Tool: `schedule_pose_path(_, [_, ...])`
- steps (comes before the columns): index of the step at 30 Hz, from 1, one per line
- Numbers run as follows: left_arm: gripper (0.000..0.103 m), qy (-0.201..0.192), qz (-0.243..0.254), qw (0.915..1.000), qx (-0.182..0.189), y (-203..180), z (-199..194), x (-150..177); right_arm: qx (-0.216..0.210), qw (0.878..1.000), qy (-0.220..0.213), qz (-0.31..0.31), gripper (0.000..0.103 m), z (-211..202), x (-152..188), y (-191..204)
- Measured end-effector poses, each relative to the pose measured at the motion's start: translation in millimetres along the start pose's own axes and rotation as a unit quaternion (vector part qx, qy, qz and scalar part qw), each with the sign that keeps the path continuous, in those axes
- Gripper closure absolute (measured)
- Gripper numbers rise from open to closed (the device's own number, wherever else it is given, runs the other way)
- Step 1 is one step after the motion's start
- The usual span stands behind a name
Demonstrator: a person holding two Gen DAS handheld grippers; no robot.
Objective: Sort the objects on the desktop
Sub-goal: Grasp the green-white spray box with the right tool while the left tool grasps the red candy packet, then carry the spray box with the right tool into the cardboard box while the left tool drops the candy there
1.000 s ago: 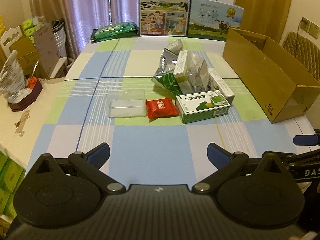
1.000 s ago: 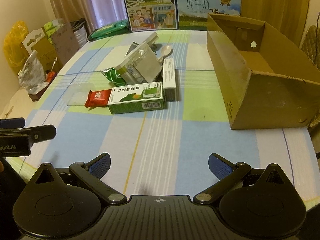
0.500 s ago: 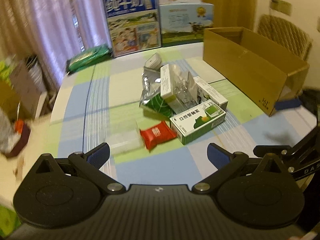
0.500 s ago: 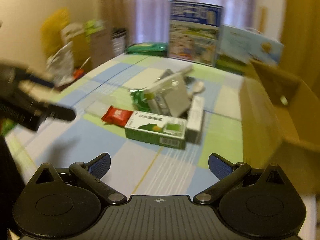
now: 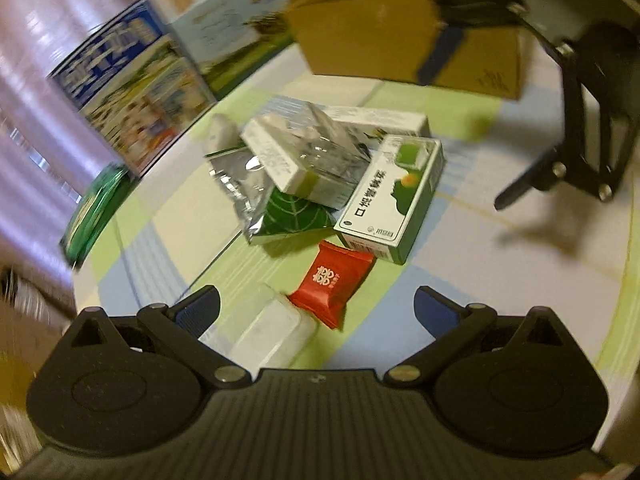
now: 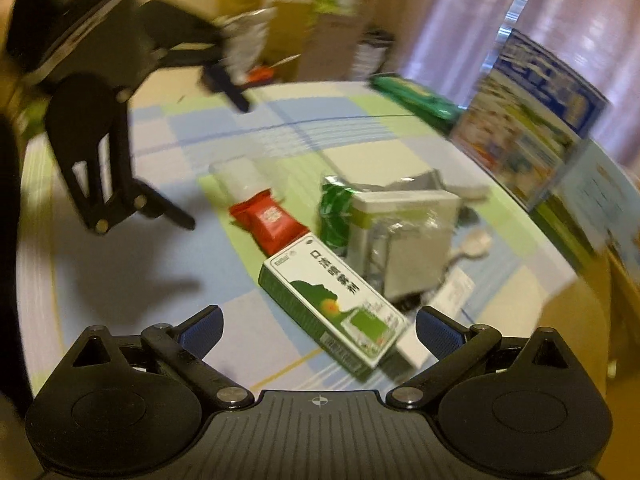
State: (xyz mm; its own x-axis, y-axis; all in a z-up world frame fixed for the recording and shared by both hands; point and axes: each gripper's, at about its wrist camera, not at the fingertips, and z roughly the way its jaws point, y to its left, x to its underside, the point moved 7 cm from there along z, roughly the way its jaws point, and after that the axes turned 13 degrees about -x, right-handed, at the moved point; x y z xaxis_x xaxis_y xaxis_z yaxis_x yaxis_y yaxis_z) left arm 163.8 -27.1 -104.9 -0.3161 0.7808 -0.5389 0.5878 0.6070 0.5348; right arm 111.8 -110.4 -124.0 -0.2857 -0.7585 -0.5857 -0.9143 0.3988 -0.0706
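Nothing looks sorted yet: the green box [image 6: 335,302], red packet [image 5: 333,279] and clear case [image 5: 269,333] lie piled at twelve o'clock, while the left gripper [image 5: 316,311] and right gripper [image 6: 319,326] are both wide and empty.

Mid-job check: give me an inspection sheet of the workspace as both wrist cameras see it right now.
Surface: checked tablecloth, blue, green and white.
Job's things: green-and-white box, red packet, clear plastic case, green leaf pouch, white boxes piled behind.
Clutter: cardboard box at the far edge; milk cartons; green pack.
Grippers: left gripper open, empty, over the case; right gripper open, empty, over the green-and-white box.
Cables: nothing seen.
Surroundings: purple curtains; views blurred.
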Motion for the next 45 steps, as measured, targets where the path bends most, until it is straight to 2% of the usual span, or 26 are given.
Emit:
schedule_pose_path(2, [0.009,-0.009,0.028,0.9994,0.02,-2,9,-2,-0.013,1.0,0.021,-0.013,0.022,13,0,-5])
schedule_pose_path(6, [0.022,0.008,0.05,0.996,0.074,-7,27,-3,-0.028,0.996,0.059,-0.054,0.029,35,2,-16])
schedule_pose_path(10, [0.023,0.011,0.074,0.9922,0.1,-12,45,-1,-0.048,0.993,0.087,-0.066,0.032,53,1,-31])
schedule_pose_path(15, [0.025,0.016,0.076,0.9897,0.12,-15,59,3,-0.064,0.987,0.115,-0.088,0.032,70,-1,-49])
schedule_pose_path(18, [0.032,0.022,0.069,0.9883,0.134,-15,64,5,-0.078,0.983,0.136,-0.095,0.032,78,0,-52])
schedule_pose_path(20, [0.037,0.026,0.062,0.9878,0.14,-15,67,5,-0.085,0.981,0.15,-0.089,0.032,82,3,-53])
schedule_pose_path(24, [0.044,0.028,0.048,0.9883,0.142,-16,68,5,-0.081,0.983,0.157,-0.048,0.039,81,4,-57])
schedule_pose_path(27, [0.06,0.04,0.031,0.9886,0.142,-19,65,4,-0.08,0.984,0.159,0.009,0.046,72,7,-56])
schedule_pose_path(28, [0.066,0.048,0.023,0.9888,0.14,-20,63,4,-0.078,0.984,0.156,0.044,0.047,68,9,-58])
schedule_pose_path(31, [0.071,0.071,-0.004,0.9882,0.136,-25,55,6,-0.082,0.977,0.135,0.146,0.049,52,21,-58])
schedule_pose_path(35, [0.072,0.081,-0.048,0.9862,0.136,-39,36,9,-0.068,0.966,0.101,0.229,0.049,34,39,-45])
schedule_pose_path(39, [0.072,0.083,-0.075,0.9869,0.116,-51,21,10,-0.04,0.961,0.054,0.268,0.049,22,53,-29])
schedule_pose_path(41, [0.062,0.085,-0.083,0.9877,0.101,-59,16,10,-0.024,0.962,0.033,0.271,0.049,22,58,-21])
schedule_pose_path(45, [0.061,0.094,-0.095,0.9891,0.06,-71,14,9,-0.001,0.959,-0.015,0.283,0.046,20,66,-13])
